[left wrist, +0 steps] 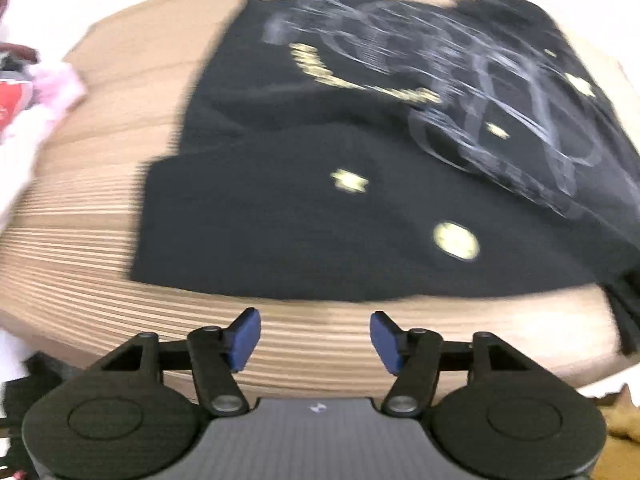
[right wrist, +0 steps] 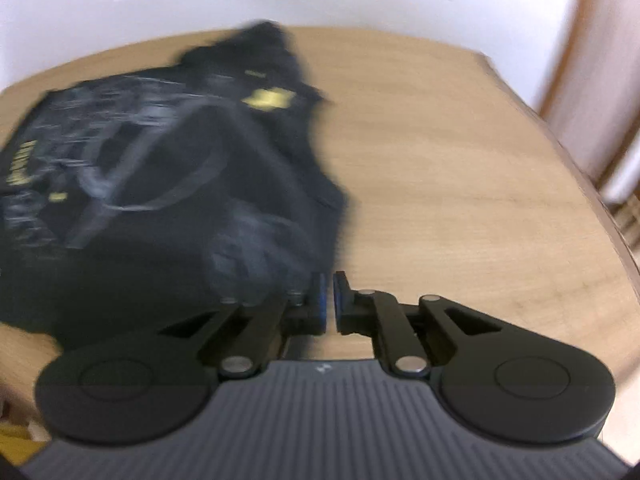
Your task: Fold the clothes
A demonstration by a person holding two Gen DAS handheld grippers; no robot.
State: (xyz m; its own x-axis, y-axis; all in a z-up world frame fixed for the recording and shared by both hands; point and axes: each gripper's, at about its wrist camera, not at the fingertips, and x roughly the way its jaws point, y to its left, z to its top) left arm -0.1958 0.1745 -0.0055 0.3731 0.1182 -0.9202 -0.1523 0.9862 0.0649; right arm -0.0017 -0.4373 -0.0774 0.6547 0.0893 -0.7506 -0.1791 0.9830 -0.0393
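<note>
Black T-shirt (left wrist: pixel 360 184) lies partly folded on the wooden table (left wrist: pixel 100 240); left gripper (left wrist: pixel 315 340) hangs released near its hem; right gripper (right wrist: pixel 329 304) nearly clenched, empty; next grasp should pinch one edge cleanly, keeping layers flat.

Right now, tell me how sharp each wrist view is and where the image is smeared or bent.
Left wrist view: black shirt and table streaked with motion blur, the left gripper crisp, fisheye bowing the table edge. Right wrist view: shirt smeared, the right gripper sharper.
</note>
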